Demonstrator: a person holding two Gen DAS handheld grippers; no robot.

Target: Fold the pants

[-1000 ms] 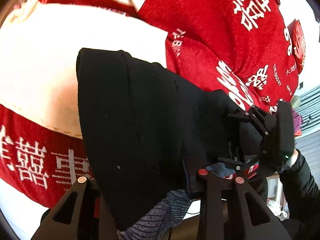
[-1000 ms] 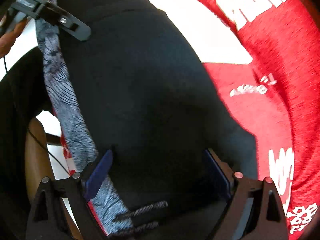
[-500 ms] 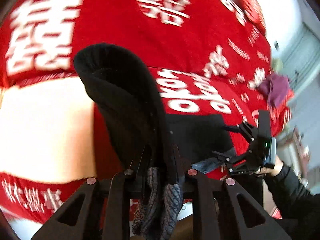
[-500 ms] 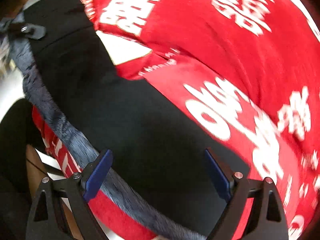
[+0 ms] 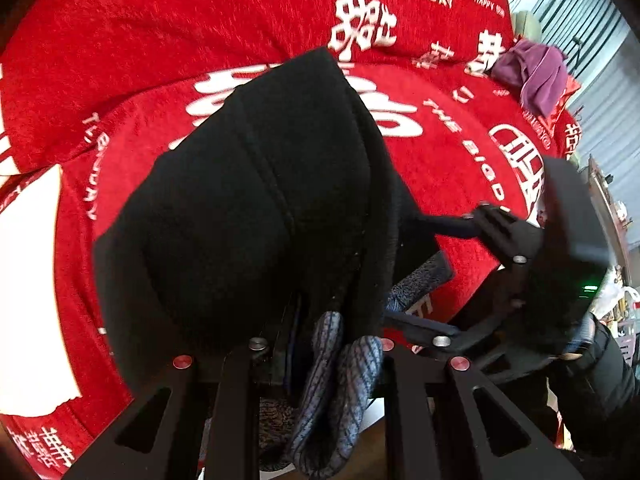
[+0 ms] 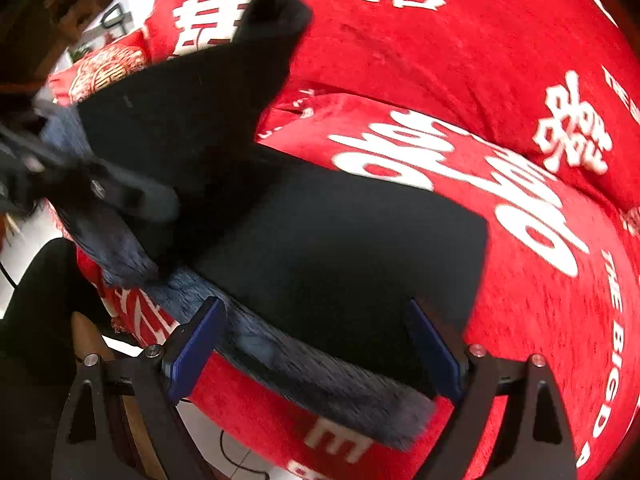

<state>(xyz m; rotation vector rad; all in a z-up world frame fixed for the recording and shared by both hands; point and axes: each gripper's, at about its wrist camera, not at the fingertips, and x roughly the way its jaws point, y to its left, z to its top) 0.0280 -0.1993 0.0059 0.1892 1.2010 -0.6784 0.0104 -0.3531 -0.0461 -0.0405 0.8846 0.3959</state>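
Black pants [image 5: 248, 208] with a grey patterned waistband [image 5: 340, 380] lie partly on the red blanket. My left gripper [image 5: 332, 320] is shut on a bunched fold of waistband and black cloth, and holds that part up, so it hangs in front of the camera. In the right wrist view the flat part of the pants [image 6: 340, 248] lies on the blanket, and the lifted part [image 6: 192, 92] rises at the left by the blurred left gripper [image 6: 92, 188]. My right gripper [image 6: 316, 312] stands open, its blue pads wide apart over the waistband [image 6: 320, 372]. It also shows as the right gripper [image 5: 428, 276].
A red blanket with white characters [image 6: 440, 60] covers the whole surface. A purple cloth [image 5: 536, 72] lies at its far right end. A white patch [image 5: 28, 280] shows at the left. A person's dark sleeve [image 5: 592, 380] is behind the right gripper. A patterned red cushion [image 6: 104, 68] lies at the far left.
My left gripper has closed on the waistband and carried that part of the pants sideways over the blanket. The right gripper stayed open and swung along the waistband.
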